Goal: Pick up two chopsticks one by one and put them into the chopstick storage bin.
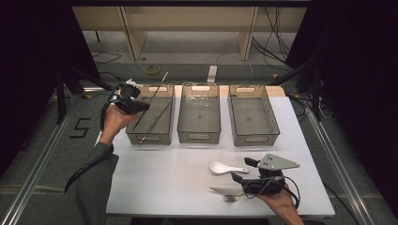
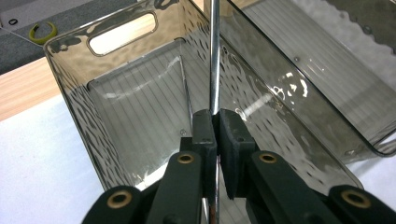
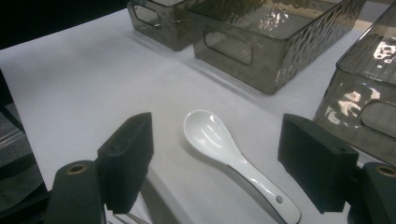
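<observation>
black left gripper (image 2: pixel 215 122) fingers clamp a metal chopstick (image 2: pixel 214 56) over the left bin (image 2: pixel 70 70); lower it inside before letting go. right gripper (image 3: pixel 217 163) fingers stand apart.

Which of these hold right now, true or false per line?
1. The left gripper is shut on a metal rod. True.
2. The rod is held over the middle bin. False: it is over the left bin of the three.
3. The right gripper stands open. True.
4. The white spoon lies inside a bin. False: it lies on the table, between the right gripper's jaws, untouched.
5. A fork lies on the table near the right gripper. True.
</observation>
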`<state>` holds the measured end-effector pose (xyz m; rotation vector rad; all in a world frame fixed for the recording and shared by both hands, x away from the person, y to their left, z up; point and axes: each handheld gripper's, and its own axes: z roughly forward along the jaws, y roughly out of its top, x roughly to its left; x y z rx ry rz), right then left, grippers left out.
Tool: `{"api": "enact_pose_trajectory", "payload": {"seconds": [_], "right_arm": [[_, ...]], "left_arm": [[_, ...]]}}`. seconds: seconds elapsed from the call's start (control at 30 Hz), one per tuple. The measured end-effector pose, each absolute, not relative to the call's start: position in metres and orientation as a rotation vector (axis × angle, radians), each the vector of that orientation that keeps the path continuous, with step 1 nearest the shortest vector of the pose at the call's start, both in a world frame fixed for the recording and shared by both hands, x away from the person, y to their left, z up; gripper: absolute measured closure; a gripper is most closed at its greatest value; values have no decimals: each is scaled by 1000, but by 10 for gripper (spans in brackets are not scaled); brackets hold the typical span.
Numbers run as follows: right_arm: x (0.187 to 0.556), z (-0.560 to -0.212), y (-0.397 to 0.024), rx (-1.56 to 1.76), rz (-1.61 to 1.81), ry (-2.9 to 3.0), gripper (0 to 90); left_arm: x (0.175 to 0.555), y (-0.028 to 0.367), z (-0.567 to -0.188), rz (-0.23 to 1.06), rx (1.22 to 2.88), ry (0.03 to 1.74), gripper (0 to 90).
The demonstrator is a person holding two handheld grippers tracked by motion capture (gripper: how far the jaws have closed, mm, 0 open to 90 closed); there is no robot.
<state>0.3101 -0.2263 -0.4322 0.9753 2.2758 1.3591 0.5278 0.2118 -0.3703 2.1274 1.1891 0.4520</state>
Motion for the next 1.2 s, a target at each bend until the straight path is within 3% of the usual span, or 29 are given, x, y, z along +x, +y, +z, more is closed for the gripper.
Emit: {"api": "enact_pose_trajectory", "payload": {"seconds": [1.2], "right_arm": [[310, -433, -226, 976, 1353, 2280, 276]], "left_arm": [[537, 217, -410, 421, 2102, 1316, 844]]}}
